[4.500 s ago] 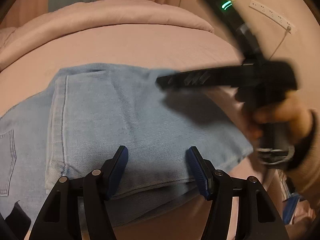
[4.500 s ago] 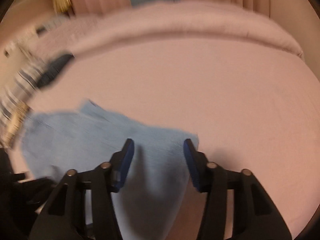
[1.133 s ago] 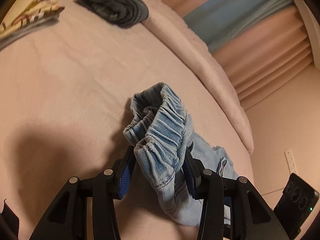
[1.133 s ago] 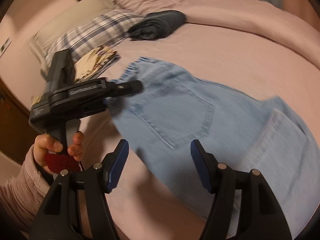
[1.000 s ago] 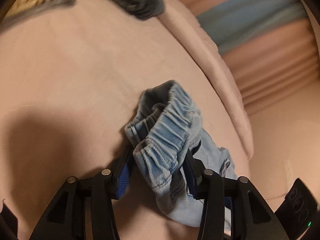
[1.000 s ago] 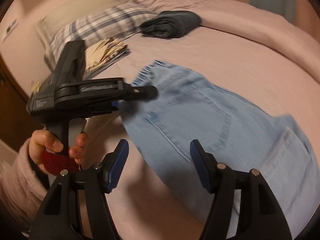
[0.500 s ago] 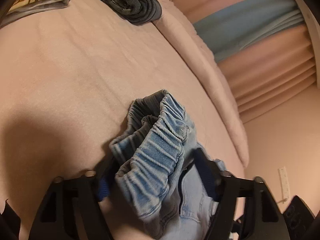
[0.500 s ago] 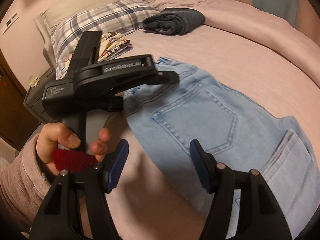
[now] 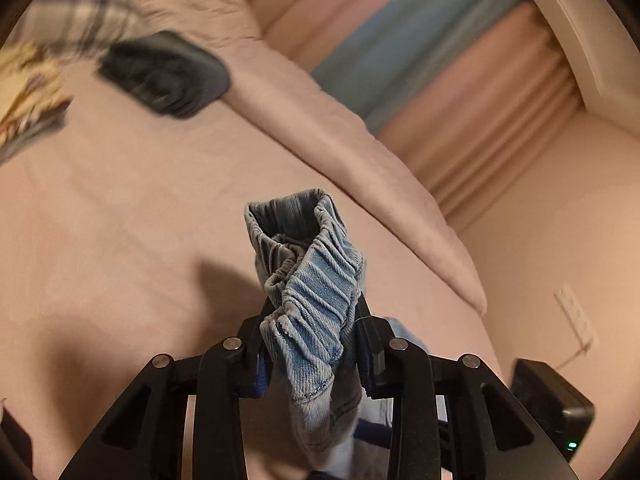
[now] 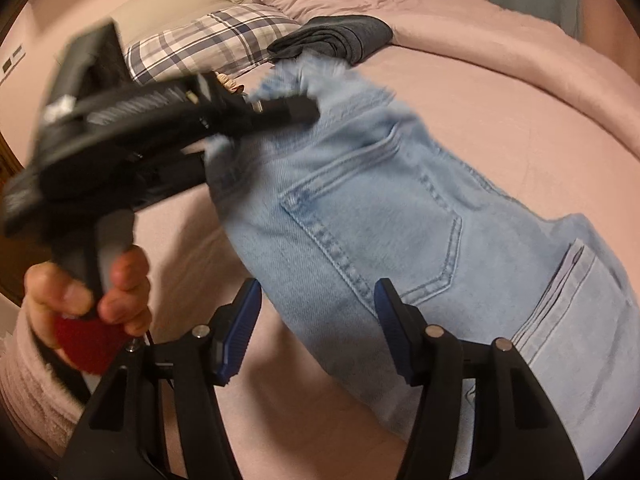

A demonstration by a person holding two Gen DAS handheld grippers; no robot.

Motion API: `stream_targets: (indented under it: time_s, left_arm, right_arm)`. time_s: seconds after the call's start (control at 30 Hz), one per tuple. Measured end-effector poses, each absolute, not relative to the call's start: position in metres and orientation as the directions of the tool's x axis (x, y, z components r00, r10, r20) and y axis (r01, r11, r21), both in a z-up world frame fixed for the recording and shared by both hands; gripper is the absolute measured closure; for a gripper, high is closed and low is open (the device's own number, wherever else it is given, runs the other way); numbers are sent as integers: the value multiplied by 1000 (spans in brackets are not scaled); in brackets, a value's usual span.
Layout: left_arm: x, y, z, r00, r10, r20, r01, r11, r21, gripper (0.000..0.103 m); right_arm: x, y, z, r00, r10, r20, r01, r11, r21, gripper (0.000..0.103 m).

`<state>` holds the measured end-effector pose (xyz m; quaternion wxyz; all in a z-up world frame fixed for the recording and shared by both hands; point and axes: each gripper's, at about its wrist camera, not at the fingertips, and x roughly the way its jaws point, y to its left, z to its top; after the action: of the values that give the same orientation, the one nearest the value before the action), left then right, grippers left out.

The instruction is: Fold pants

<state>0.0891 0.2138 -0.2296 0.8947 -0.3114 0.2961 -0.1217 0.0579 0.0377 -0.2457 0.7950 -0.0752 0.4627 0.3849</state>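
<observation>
Left gripper (image 9: 312, 344) clamps the gathered elastic waistband (image 9: 310, 280) of the light-blue jeans (image 10: 380, 216), lifting it off the pink bed (image 10: 500, 128). Right gripper (image 10: 316, 328) hangs unclenched, nearest the back pocket (image 10: 372, 224); the jeans' length runs far-left to near-right.

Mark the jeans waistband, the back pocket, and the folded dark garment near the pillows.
jeans waistband (image 9: 316, 280): left wrist view, on the bunched elastic.
back pocket (image 10: 372, 220): right wrist view, middle of the pocket panel.
folded dark garment (image 10: 340, 38): right wrist view, on its top face.
</observation>
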Motion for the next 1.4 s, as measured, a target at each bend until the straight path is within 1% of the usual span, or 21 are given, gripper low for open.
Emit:
stream_targets:
  time_s: [0.23,0.3,0.37,0.43,0.47,0.5,0.63,0.7,0.77,0.83,0.87,0.9,0.93,1.0,1.03,1.13,1.27,1.3,1.33,1.37,1.4]
  left_arm:
    - [89,181,-209,781,-401,-479,106,841,-531,72]
    - [88,174,-205,774,-413,-480,127,844,-521,73]
    - [93,164,-201,765,-418,-490,148,855,-498,73]
    - [94,154,-200,765,-408,-498,163,871,-464,73]
    - [94,152,-199,765,-407,-498,165,873,-459,73]
    - [95,151,-198,764,-409,-499,166,872,-460,73]
    - [95,156,-199,766,-389,-511,139,877,-459,74]
    - [94,159,-199,766,-390,-512,128,872,-473,74]
    - [92,156,-198,763,-398,-509,135,869,-477,74]
    - [89,148,-195,762,-405,-505,157,872,-463,74]
    - [88,144,-194,761,-411,-503,168,872,-459,74]
    - [86,140,-193,758,-420,-499,181,871,-457,74]
    - [85,137,-192,757,-425,-496,190,869,-456,74]
    - [83,130,-192,750,-435,-498,206,869,-449,74]
    - [83,128,-192,747,-438,-500,212,870,-445,74]
    - [83,116,-190,730,-458,-507,244,868,-433,74]
    - [83,96,-191,706,-477,-523,284,868,-408,74]
    - [83,91,-191,701,-480,-528,294,868,-399,74]
    - [82,86,-191,695,-484,-532,306,868,-390,74]
    - [82,83,-192,691,-485,-536,314,869,-381,74]
    - [81,78,-193,684,-491,-539,326,867,-376,74]
  right_arm:
    - [67,13,-251,211,612,-762,-604,695,390,45]
    - [67,-9,-242,246,632,-735,-585,701,408,46]
    - [68,-31,-236,288,625,-726,-561,724,400,45]
    - [73,-48,-233,308,612,-728,-529,746,404,48]
    - [75,-54,-233,304,618,-725,-518,746,419,54]
    - [76,-58,-233,279,642,-714,-507,730,458,58]
    - [65,-66,-222,174,765,-620,-534,602,593,56]
    - [66,-82,-215,208,778,-593,-531,599,600,57]
    - [78,-90,-217,294,695,-656,-473,702,532,57]
    - [90,-86,-228,337,594,-730,-422,789,447,66]
    - [97,-82,-236,330,581,-744,-421,796,435,77]
    - [103,-74,-248,315,549,-774,-413,814,409,81]
    - [108,-65,-264,293,508,-810,-400,834,379,82]
    - [114,-51,-291,246,490,-836,-378,843,383,87]
    - [114,-51,-293,285,497,-820,-381,843,379,88]
    - [114,-58,-295,281,542,-792,-348,826,442,88]
    - [124,-78,-303,231,648,-726,-243,761,602,89]
    - [125,-86,-305,227,677,-700,-201,736,647,86]
    - [125,-92,-305,230,696,-680,-168,717,676,86]
    - [124,-99,-305,236,712,-661,-142,698,701,81]
    - [121,-107,-303,249,739,-626,-100,663,742,73]
